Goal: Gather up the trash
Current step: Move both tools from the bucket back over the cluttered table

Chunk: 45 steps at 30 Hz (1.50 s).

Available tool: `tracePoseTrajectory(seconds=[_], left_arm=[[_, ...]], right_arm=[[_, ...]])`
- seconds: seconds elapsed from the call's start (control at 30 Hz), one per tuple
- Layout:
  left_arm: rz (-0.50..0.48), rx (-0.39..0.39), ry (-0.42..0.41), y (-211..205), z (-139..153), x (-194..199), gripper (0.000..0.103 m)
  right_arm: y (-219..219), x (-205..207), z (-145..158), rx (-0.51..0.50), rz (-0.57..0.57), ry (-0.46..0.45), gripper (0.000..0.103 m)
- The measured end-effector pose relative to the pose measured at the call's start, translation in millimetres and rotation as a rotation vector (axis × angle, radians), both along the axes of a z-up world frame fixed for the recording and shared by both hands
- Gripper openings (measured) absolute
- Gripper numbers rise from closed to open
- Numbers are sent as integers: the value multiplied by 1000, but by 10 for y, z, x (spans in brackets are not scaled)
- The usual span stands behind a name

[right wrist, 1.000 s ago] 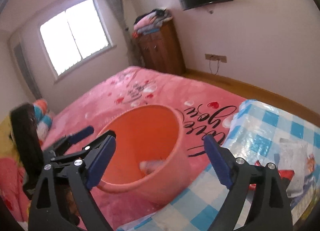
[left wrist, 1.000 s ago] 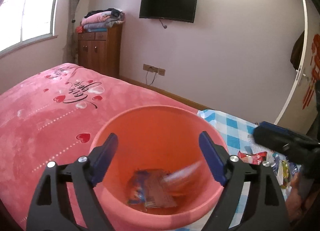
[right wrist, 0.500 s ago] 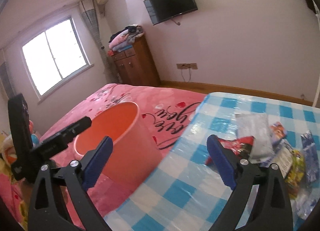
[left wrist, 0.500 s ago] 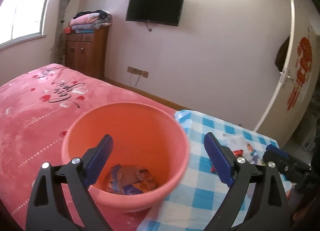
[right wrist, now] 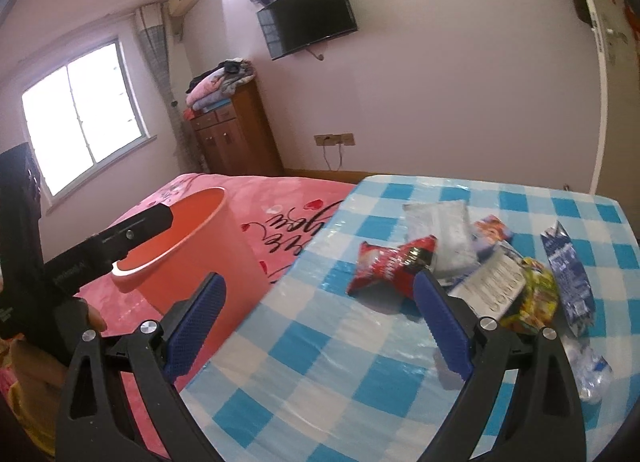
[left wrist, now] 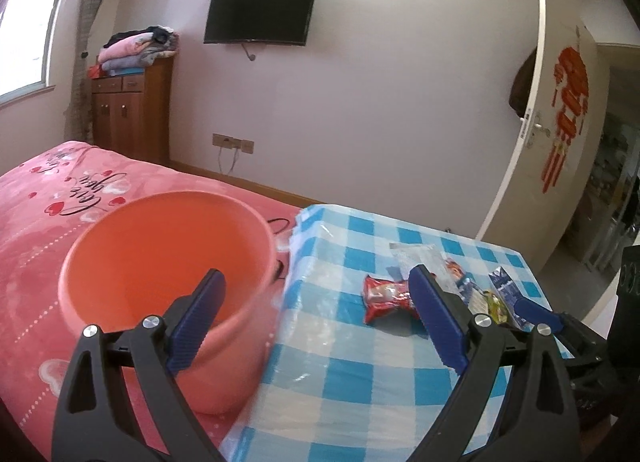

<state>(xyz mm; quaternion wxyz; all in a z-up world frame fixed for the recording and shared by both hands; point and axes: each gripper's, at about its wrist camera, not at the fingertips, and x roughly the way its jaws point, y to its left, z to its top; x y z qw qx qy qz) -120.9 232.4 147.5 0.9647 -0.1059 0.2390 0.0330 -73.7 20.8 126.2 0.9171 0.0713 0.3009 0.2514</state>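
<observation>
On the checked cloth: a loose heap of wrappers lies toward the table's far right part, at about two o'clock from the right gripper.
Red wrapper: a crumpled red foil snack packet [right wrist: 390, 264] lies nearest the heap's left edge, at roughly one o'clock from the right gripper [right wrist: 320, 326]; standing clear of the pile on that side, it looks the easiest piece to take first.
Pale packet: a flat silvery-white plastic pouch [right wrist: 444, 234] lies just behind the red one, touching it.
Other litter: a white printed paper slip [right wrist: 494, 284], a yellow-green crinkled bag [right wrist: 534, 298] and a dark blue carton-like pack [right wrist: 568, 266] overlap at three o'clock, so they would come apart one by one.
Bin: a round salmon-orange plastic bucket [left wrist: 160, 246] stands on the pink heart-print bedspread [left wrist: 48, 197] just beside the table edge, at ten o'clock, probably kept close so that drops are short.
Table: the blue-and-white checked plastic tablecloth [right wrist: 340, 358] is bare in front of the heap.
Right gripper fingers: spread wide, nothing between them, aimed down at the cloth.
Left gripper: the left gripper [left wrist: 316, 322] also gapes wide and empty, straddling bucket rim and table edge.
Judgement: both tools seem readied for the next pick.
</observation>
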Motion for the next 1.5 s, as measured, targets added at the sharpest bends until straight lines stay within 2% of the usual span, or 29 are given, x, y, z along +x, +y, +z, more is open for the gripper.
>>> tracePoseTrajectory(seconds=[0.63,1.5], left_arm=[[-118,43,61,-687,-213,146,93],[-243,148,180,-1597,-573,543,93]], right_arm=[[-534,-125,-214,20,-94,-12,94],[-1494,12,-659,131,-242,80,94]])
